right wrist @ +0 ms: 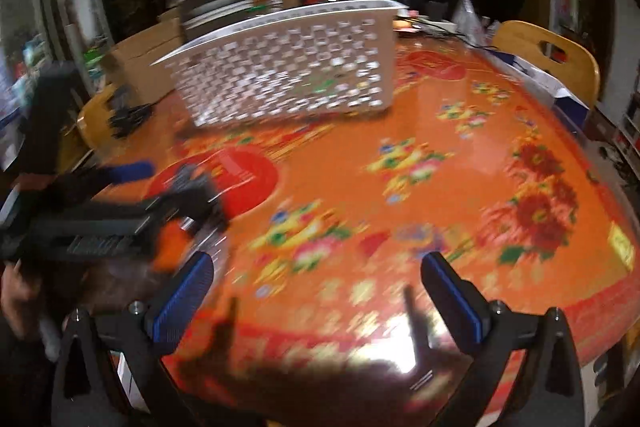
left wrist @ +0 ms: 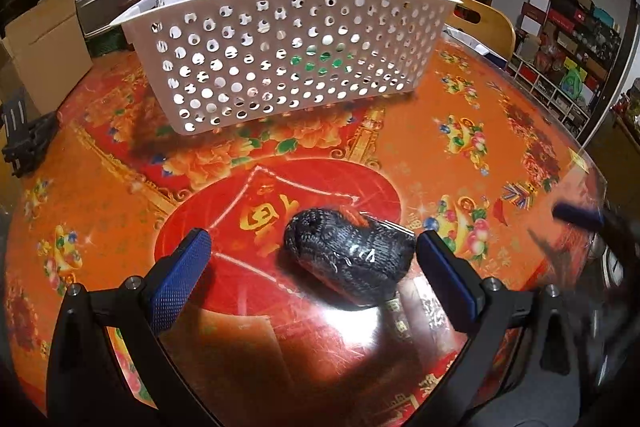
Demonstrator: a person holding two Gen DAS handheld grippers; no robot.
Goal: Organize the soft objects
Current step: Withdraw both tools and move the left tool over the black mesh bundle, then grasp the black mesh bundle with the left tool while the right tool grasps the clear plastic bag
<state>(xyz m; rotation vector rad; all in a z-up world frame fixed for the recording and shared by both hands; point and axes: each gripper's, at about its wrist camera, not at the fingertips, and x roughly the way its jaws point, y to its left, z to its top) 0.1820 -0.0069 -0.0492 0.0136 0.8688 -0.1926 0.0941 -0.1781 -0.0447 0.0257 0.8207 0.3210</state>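
Dark grey knit, a rolled sock (left wrist: 349,258) lies on the glossy red-and-orange tablecloth (left wrist: 440,163), between the spread blue pads of the left gripper (left wrist: 313,259), closer to the right-hand pad, which it may or may not touch. At twelve o'clock from it, well apart, stands the white perforated basket (left wrist: 288,59). The right gripper (right wrist: 316,287) hangs over bare cloth, jaws wide apart and holding nothing; the left tool shows blurred at its nine o'clock.
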